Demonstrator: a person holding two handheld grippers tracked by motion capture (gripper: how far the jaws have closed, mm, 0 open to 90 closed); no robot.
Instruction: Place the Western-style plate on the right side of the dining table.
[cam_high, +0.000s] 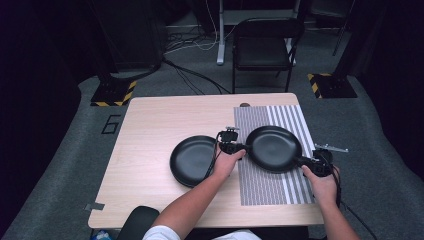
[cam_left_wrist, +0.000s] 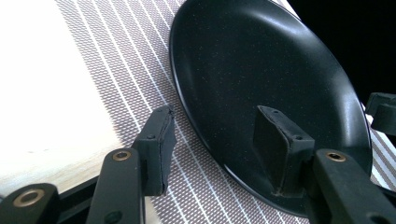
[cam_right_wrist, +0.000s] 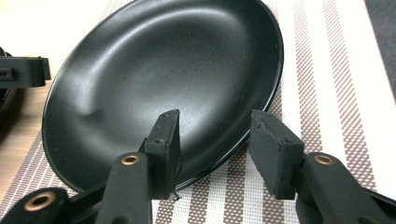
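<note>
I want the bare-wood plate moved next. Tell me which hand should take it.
Left. The left gripper sits between the two plates, right beside the plate on bare wood. The right gripper is at the far edge of the plate on the mat, which lies in its way.

— Plate on mat (cam_right_wrist: 187, 60): black, smooth, semi-gloss w/ soft sheen, faint speckle. Looks ceramic or plastic, can't tell.
— Placemat (cam_left_wrist: 126, 60): woven mesh, matt, brown/white stripes. Table (cam_high: 155, 120)?
— Pale wood-grain, smooth, low sheen. Gripper pads (cam_right_wrist: 275, 149): black rubbery, matt, rough edges; brass-look rivets.
— Second plate (cam_high: 192, 161): same black finish.
</note>
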